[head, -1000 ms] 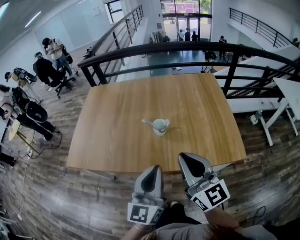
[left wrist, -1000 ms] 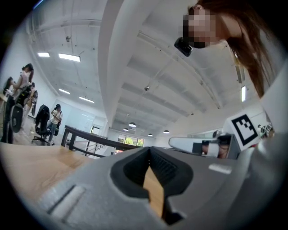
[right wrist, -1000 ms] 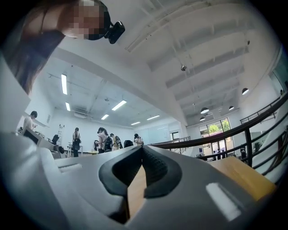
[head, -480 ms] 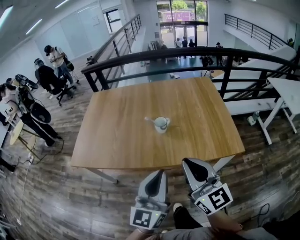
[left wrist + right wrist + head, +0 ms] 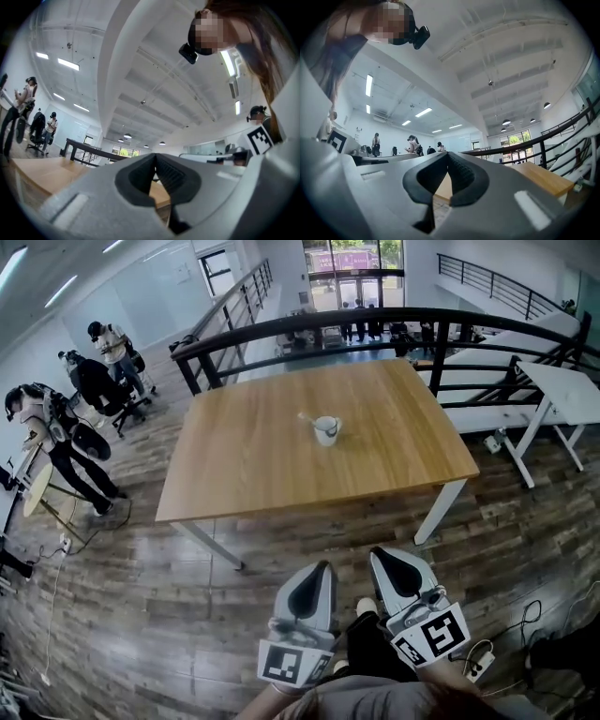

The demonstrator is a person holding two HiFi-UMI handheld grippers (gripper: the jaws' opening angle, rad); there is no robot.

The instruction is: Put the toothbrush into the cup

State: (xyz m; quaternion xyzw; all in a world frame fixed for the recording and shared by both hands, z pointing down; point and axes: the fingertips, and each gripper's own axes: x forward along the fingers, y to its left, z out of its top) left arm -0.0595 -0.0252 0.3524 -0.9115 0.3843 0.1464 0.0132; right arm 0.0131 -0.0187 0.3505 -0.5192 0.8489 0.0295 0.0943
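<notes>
Setting: A bright, open hall with a dark plank floor (image 5: 141, 615), seen from head height.
Left gripper (image 5: 322, 567): Nearest the camera, over the floor and well short of the table. Its grey jaws are pressed together with nothing between the ribbed black pads.
Right gripper (image 5: 380, 553): Just beside the left one, its jaws likewise together and empty. A marker cube sits at its rear.
Table (image 5: 244, 474): Pale wood with a smooth grained top on white legs. Its near edge is well apart from both grippers.
Cup (image 5: 326, 431): Small, round and white, standing upright about midway between the table's left and right edges, nearer the far edge.
Toothbrush (image 5: 307, 417): It appears to rest inside the cup, one pale end leaning out over the rim to the left.
Progress: The job looks finished. The brush is in the cup, both grippers are away from it, and nothing seems left to do.
Background: A black metal railing (image 5: 309, 329) runs behind the table. People (image 5: 56, 427) stand at the left.
</notes>
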